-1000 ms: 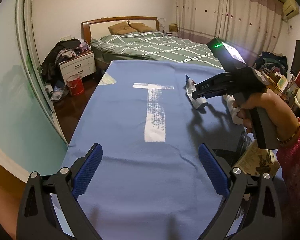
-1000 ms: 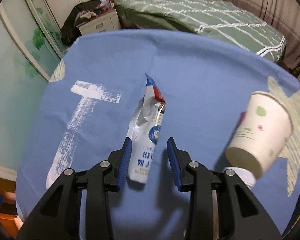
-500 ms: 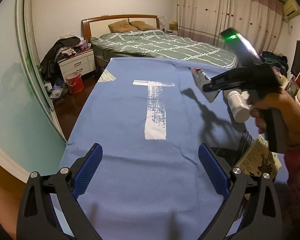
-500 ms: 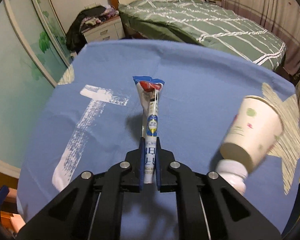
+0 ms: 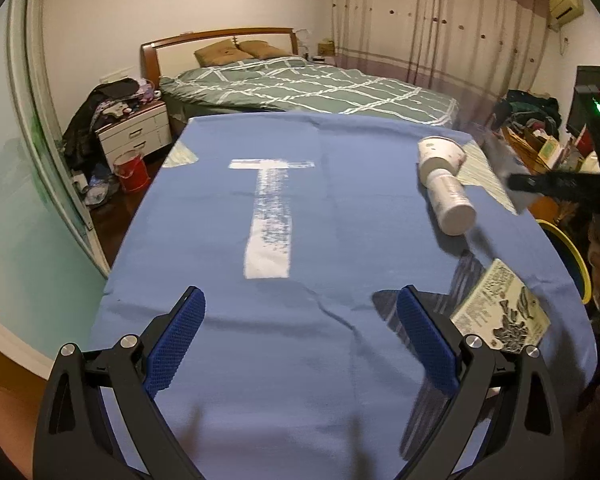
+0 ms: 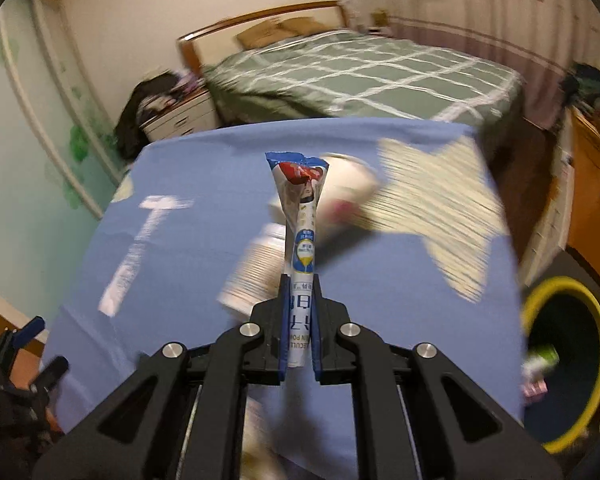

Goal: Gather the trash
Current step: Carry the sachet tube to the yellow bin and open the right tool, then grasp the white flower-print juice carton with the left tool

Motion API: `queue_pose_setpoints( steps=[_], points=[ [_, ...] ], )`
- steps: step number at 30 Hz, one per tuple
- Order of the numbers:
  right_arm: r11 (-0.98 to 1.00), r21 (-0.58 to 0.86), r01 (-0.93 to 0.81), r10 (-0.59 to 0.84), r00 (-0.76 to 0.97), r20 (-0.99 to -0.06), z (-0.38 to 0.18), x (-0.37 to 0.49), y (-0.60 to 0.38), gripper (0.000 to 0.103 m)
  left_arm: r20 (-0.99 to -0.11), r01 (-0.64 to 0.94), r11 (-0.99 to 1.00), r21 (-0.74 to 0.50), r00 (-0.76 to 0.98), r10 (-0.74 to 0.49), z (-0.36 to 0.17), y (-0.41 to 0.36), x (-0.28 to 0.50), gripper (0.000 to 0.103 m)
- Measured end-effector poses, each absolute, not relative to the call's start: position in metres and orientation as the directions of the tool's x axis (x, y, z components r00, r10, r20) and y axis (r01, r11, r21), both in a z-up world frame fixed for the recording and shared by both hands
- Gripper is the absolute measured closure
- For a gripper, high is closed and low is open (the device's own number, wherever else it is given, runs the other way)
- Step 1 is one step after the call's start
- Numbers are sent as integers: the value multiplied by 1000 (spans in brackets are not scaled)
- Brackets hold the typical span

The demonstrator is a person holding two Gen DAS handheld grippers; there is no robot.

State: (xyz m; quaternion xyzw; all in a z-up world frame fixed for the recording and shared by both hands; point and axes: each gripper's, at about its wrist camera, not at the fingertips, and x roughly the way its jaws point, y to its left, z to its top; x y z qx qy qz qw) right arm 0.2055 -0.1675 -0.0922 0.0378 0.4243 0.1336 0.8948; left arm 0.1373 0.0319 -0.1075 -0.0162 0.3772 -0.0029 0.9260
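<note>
My right gripper [image 6: 298,322] is clamped tight on an empty snack wrapper [image 6: 301,216], the two blue pads pressing its lower end flat between them with hardly any gap. The wrapper sticks straight out ahead of the fingers, long axis in line with the gripper, its torn blue-and-red top flaring wide at the far end and its printed white body narrowing toward the pads. It hangs in the air above the blue tablecloth [image 6: 180,248], touching nothing else. That gripper tilts downward over the right part of the table; the background there is smeared. Off the table's right edge stands a dark bin with a yellow rim [image 6: 562,286], with some scraps already inside.

My left gripper [image 5: 300,344] stands wide open and empty, its blue pads [image 5: 176,338] spread apart above the near end of the cloth, angled down toward it. Just beside its right finger lies a printed packet [image 5: 500,310]. Farther off, on the right side, a paper cup [image 5: 440,154] and a white bottle [image 5: 452,200] lie on their sides, touching each other.
</note>
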Motion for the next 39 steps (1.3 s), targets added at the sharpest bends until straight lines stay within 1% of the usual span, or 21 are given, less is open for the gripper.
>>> queue_pose_setpoints(
  steps=[6,9,15,16,18,20,23,27,31,34,36,39],
  points=[
    [989,139,40,83,633,-769,-109,182,-271,94,-700,46,999,-28,712,-53,-109,13,138,8],
    [977,85,197,-55,610,-791,-125,173,-328,94,-703,73,997,-28,708,-71,-109,1,137,8],
    [941,25,338,-169,533,-829,-154,168,-387,92,-703,170,985,-27,697,-139,-106,-32,130,8],
    [932,10,363,-189,509,-840,-161,169,-398,89,-704,196,980,-28,693,-159,-105,-40,129,8],
    [922,9,386,-202,501,-841,-166,167,-414,69,-704,258,966,-28,680,-202,-104,-57,125,8],
    [914,-1,406,-219,489,-844,-172,164,-426,63,-709,303,953,-23,667,-229,-104,-74,122,8],
    [912,15,410,-208,494,-844,-176,158,-434,63,-723,371,929,-9,639,-262,-108,-100,119,8],
    [917,27,398,-197,510,-837,-177,150,-439,63,-748,409,911,43,618,-242,-119,-127,118,8],
    [918,50,392,-182,532,-827,-173,149,-438,63,-762,395,910,129,626,-163,-131,-142,125,8],
    [919,61,390,-175,541,-822,-172,149,-440,63,-759,390,909,150,635,-147,-132,-142,134,6],
    [918,69,391,-170,546,-820,-170,149,-439,63,-748,375,908,189,654,-114,-132,-143,141,6],
    [919,81,386,-161,555,-816,-167,146,-437,63,-744,341,917,206,663,-79,-135,-138,167,6]
  ],
)
